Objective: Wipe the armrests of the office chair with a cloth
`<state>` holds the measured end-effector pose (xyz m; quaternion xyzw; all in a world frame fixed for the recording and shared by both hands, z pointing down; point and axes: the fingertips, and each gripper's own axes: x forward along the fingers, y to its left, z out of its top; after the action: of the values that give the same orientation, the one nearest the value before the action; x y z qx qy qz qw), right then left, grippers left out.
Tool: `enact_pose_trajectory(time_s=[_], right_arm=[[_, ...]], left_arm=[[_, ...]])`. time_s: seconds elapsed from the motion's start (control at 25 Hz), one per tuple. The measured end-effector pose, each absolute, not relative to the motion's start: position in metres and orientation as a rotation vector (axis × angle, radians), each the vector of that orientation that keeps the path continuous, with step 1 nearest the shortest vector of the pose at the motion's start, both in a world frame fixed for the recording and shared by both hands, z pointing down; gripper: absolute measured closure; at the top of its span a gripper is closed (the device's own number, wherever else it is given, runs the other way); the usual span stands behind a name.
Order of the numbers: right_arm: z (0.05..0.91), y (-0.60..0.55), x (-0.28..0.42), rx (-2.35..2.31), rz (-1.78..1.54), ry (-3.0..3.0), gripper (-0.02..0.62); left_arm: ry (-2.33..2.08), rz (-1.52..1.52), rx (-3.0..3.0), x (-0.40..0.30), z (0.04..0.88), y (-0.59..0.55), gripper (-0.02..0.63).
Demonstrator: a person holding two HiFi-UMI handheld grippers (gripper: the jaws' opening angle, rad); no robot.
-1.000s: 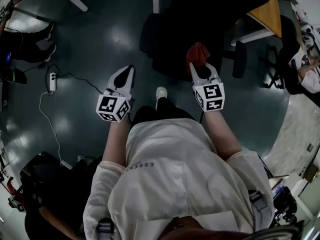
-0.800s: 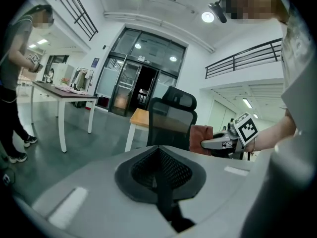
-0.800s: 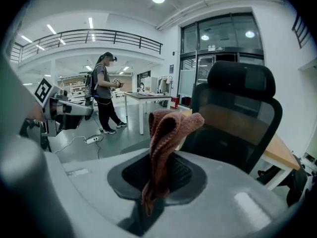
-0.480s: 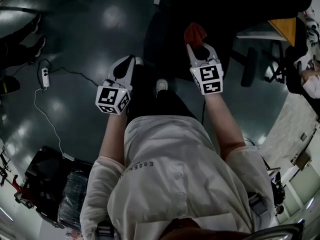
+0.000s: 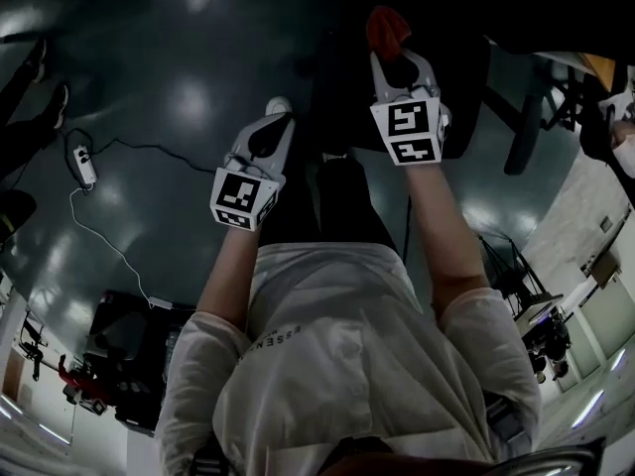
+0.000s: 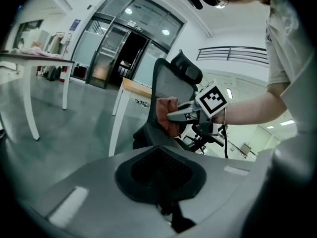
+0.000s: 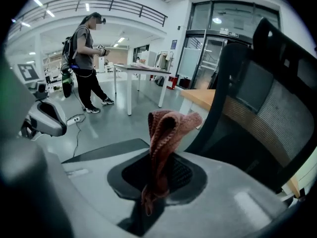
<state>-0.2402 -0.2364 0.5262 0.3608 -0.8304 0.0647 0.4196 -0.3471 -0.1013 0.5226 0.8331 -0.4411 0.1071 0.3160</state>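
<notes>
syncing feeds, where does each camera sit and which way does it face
Head view: on the head, facing steeply down; both arms, left gripper, right gripper, cloth, chair.
Left gripper view: on the left gripper, facing the chair; shut jaws, right forearm.
Right gripper view: on the right gripper, facing the chair; jaws shut on cloth.
All share cloth and chair.

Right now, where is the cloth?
Head view, upper right: the red cloth is pinched in the right gripper, held up close beside the black office chair.

The only legible print is "ESSEN", rest unclear, on the person's white shirt (image 5: pixel 337 365), lower centre of the head view.
</notes>
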Motion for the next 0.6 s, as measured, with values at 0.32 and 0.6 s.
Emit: enact_pose_trajectory(time_s=[0.32,0.6], right_arm=[[0.551,-0.237,-0.279,0.85,0.172,-2.032,0.549],[0.553,-0.229,-0.286,0.817,0.178,-2.028,0.551]], left_arm=[[-1.01,0.32,2.247,-0.352,0.55,-0.12,0.589],[-0.937,0.292,2.242,-0.346,0.554,-0.111,0.589]])
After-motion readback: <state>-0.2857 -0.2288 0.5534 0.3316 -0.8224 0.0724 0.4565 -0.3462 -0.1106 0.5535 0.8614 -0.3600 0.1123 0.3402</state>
